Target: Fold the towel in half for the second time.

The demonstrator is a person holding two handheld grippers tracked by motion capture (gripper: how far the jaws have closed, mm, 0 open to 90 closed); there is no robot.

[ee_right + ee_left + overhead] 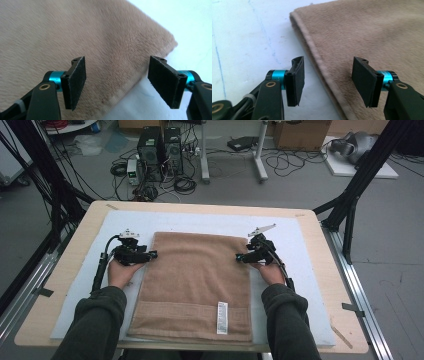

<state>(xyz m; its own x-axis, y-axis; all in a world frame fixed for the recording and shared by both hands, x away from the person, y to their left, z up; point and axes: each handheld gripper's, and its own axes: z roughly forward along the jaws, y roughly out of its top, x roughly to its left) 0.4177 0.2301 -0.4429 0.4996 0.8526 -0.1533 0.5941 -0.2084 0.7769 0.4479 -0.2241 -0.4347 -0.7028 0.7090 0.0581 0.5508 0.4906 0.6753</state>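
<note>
High view: a folded tan terry-cloth towel (pixel 195 285) with a white care label (pixel 222 318) near its 6 o'clock hem lies at the centre of a pale blue-white mat (pixel 310 265) on the light wooden desk (pixel 75 250). The left gripper (pixel 153 254) sits at the towel's 9 o'clock edge, toward its far corner, and the right gripper (pixel 239 257) mirrors it at the 3 o'clock edge.

Left gripper view: the left gripper (pixel 327 82) stands moderately wide, one jaw over the mat (pixel 249 37) and the other over the towel (pixel 367 32), so the stitched side edge runs between them; the pads do not press the cloth. Right gripper view: the right gripper (pixel 117 82) is likewise parted, straddling the towel's (pixel 62 32) edge just short of its corner, nothing pinched.

Judging from this, the step in hand is the approach to grasp both side edges, likely for another fold. The next move calls for lowering each gripper until one jaw slides under the edge, then closing evenly on all layers. Catching only the top layer would spoil the fold.
</note>
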